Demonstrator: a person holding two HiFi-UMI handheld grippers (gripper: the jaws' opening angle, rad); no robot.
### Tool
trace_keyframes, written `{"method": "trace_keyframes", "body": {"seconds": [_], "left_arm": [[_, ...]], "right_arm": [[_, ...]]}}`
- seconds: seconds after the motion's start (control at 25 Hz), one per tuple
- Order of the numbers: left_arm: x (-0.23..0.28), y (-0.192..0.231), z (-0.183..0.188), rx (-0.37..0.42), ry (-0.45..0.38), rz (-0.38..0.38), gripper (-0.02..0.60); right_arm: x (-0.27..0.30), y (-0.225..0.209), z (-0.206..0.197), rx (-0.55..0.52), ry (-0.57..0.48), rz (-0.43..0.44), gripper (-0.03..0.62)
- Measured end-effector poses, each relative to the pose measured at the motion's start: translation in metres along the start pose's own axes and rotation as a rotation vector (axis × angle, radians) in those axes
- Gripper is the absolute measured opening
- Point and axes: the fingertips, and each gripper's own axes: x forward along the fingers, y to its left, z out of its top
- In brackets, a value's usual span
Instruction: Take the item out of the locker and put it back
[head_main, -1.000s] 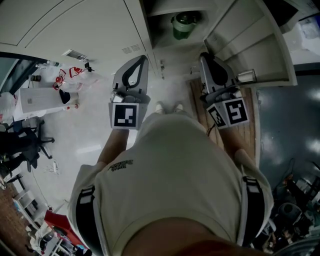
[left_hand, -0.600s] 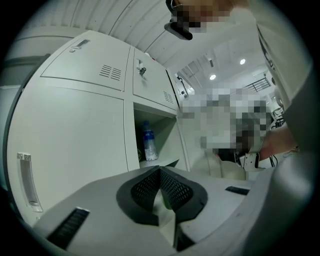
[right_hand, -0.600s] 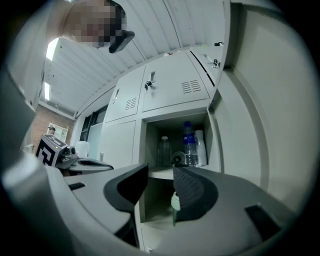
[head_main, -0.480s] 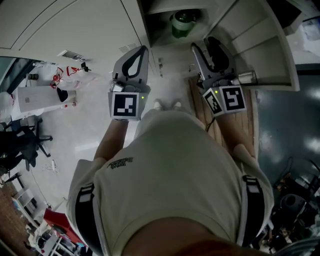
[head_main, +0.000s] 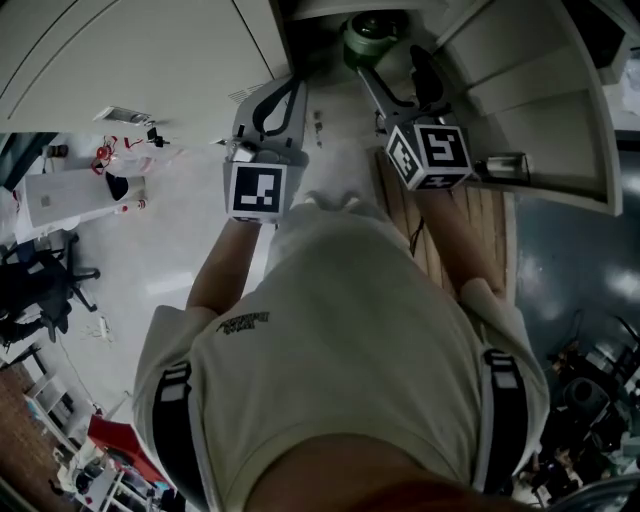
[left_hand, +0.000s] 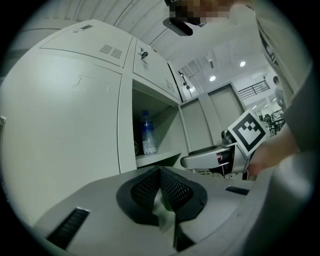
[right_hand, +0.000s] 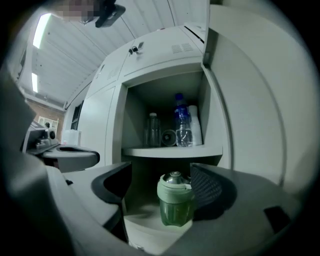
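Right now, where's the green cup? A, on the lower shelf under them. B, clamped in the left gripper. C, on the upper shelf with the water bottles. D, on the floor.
A: the right gripper view shows the green cup standing on the lower shelf, beneath the upper shelf that holds the water bottles.

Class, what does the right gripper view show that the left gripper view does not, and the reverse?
Right only: a green cup on the lower shelf, just ahead of the right hand-held gripper, whose jaws have just been opening; nothing gripped. Left only: the left hand-held gripper, jaws shut. Both: the open locker and its water bottle.
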Motion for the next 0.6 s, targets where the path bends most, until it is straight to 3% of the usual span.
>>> {"method": "trace_keyframes", "body": {"seconds": [0.2,0.28,0.6], "left_arm": [[0.017,-0.003,-0.027,-0.005,0.019,-0.014,0.015],[0.025,-0.005,-0.038,-0.009,0.031,-0.023,0.015],[0.045,-0.01,-0.072,-0.036,0.055,-0.053,0.015]], "right_arm": [[0.028,-0.01,-0.038,-0.02,0.063,-0.042,0.376],[0.038,-0.015,-0.054,-0.007,0.098,-0.053,0.428],[0.066,-0.025,-0.102,0.006,0.177,-0.086,0.43]]}}
